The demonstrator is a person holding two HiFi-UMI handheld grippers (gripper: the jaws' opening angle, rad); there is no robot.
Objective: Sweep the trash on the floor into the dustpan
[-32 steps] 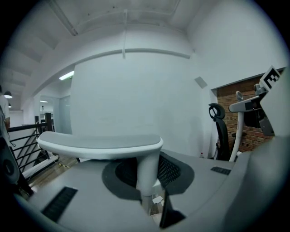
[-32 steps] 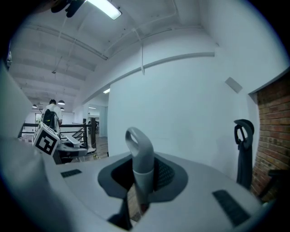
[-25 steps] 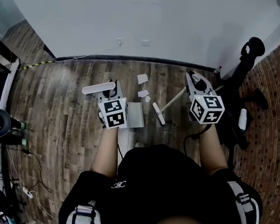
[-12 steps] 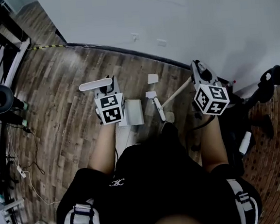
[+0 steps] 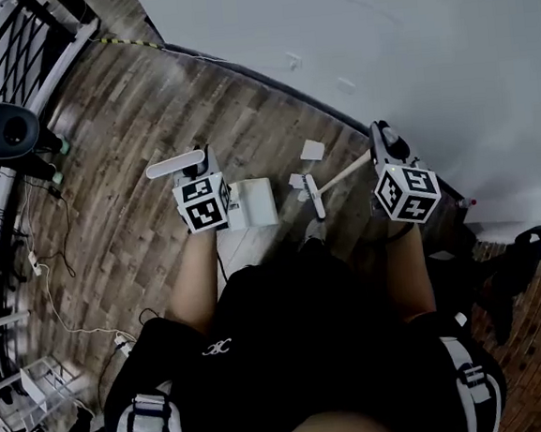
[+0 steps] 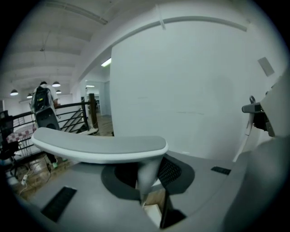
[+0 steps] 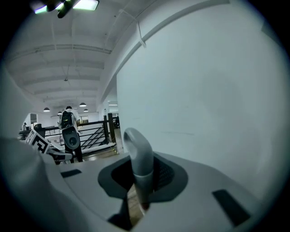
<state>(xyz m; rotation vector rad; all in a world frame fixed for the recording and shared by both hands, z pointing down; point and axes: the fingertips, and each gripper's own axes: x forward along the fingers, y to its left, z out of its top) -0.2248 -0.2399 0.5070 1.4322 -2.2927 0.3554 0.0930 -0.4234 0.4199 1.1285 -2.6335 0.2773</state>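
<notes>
In the head view my left gripper is shut on the upright handle of a white dustpan, whose tray rests on the wood floor. In the left gripper view the handle's stem stands between the jaws under its flat grey top. My right gripper is shut on a broom stick. Its narrow head lies on the floor just right of the dustpan. The broom's hooked end rises between the right jaws. Two white paper scraps lie by the broom head.
A white wall with a dark baseboard runs close behind the trash. A black speaker on a stand, a black railing and floor cables are at left. A black stand sits on brick-patterned flooring at right.
The head view has swung and tilted, so the wall now runs diagonally. Both grippers keep their holds. The broom head stays just right of the dustpan beside the scraps.
</notes>
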